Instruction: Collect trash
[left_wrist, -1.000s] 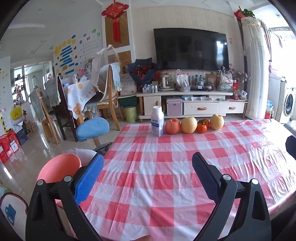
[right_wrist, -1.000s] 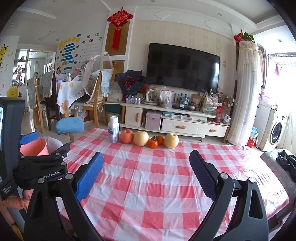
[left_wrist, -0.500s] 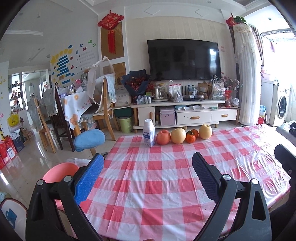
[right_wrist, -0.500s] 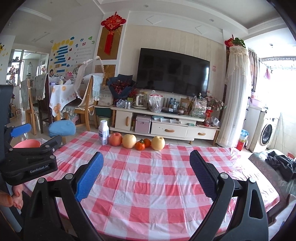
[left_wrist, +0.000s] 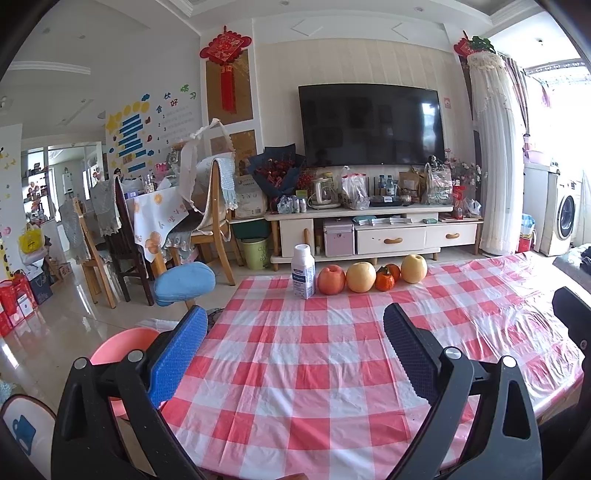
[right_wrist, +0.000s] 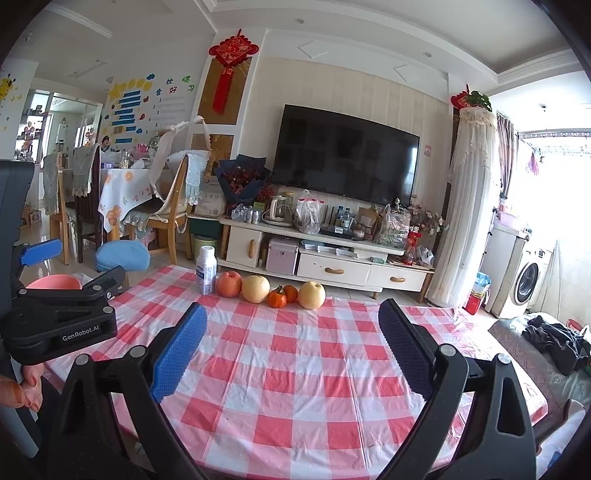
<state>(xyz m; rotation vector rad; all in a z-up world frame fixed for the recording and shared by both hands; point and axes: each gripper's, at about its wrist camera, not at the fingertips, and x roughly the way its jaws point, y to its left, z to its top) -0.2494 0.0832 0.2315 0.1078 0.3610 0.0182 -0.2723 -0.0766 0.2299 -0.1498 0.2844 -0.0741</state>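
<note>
Jaws spread wide on left gripper (left_wrist: 291, 354) & right gripper (right_wrist: 291, 349), both hovering empty over checked tabletop (left_wrist: 332, 369); white bottle (left_wrist: 303, 271) standing upright at far edge, touching red apple (left_wrist: 331, 280) to its right; then yellow pear (left_wrist: 361, 277), small orange fruits (left_wrist: 385, 279), second pear (left_wrist: 414, 268) sitting in a row; pink bin (left_wrist: 122, 341) sitting left of tabletop, partly hidden; green bin (left_wrist: 255, 252) standing by TV stand.

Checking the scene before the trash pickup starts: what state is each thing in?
Left tool: open, empty, above the table.
Right tool: open, empty.
White bottle: upright, capped.
Red apple: whole, beside the bottle.
TV: off.
Cabinet drawers: closed.
Checkered tablecloth: spread flat.
</note>
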